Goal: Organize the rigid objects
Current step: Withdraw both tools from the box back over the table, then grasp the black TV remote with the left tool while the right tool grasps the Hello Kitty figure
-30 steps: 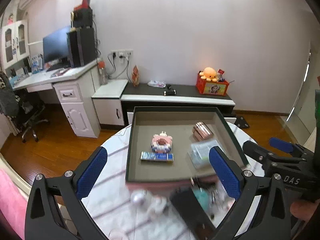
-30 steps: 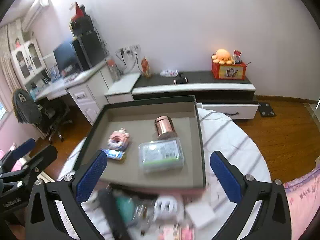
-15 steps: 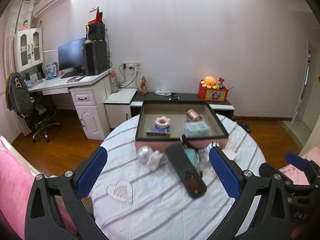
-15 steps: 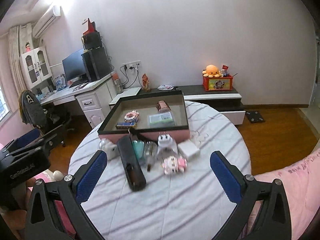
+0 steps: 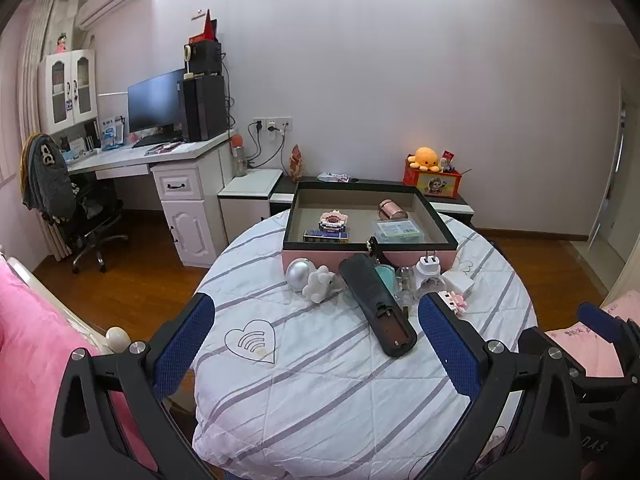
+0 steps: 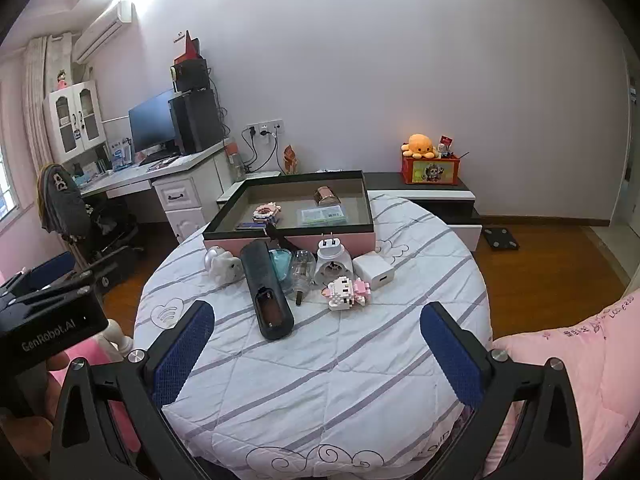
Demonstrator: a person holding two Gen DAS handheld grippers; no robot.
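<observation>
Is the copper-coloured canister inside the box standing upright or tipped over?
Tipped over. The copper canister lies on its side on the floor of the box, its round end facing the camera in the right wrist view.

Right gripper point(image 6: 316, 344) jaws wide apart above striped table point(image 6: 320, 380).

teal thing point(image 6: 280, 263) mostly tucked behind the black case point(image 6: 267, 289), can't tell what it is | label on the clear packet point(image 5: 397, 230) in the box point(image 5: 368, 254) way too small to read | tabletop point(image 6: 320, 380) near edge cut off behind both claws | left claw point(image 6: 48, 312) body half out of frame in right view
</observation>
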